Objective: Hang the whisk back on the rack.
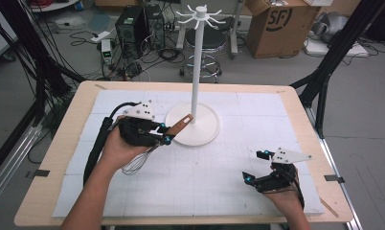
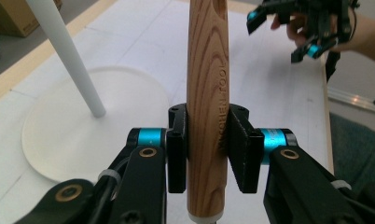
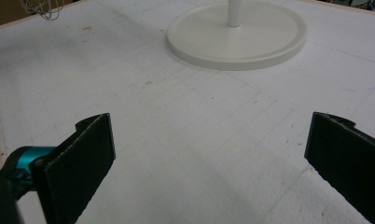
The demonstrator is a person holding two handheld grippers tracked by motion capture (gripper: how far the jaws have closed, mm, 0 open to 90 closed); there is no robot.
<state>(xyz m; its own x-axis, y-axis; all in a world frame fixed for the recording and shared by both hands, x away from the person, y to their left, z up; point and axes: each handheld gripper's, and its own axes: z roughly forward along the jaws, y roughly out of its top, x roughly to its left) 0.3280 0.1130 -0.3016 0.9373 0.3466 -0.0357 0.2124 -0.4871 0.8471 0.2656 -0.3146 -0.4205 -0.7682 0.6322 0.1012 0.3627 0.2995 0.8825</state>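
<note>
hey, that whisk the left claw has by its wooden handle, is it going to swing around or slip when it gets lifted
Probably steady: the left claw has both pads flat on the whisk at its wooden handle, whose grained, unglossy surface should resist slipping. The thin wire loops look light and springy, so they may quiver without pulling the handle round. The rounded handle could still twist if bumped against the white stand.

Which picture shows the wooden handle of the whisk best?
The left gripper view: the wooden handle stands close up, clamped between the left hand-held gripper's pads, its grain and lettering clear. The high view shows the handle small, with the wire loops below the hand. The right gripper view catches just wire loops.
</note>
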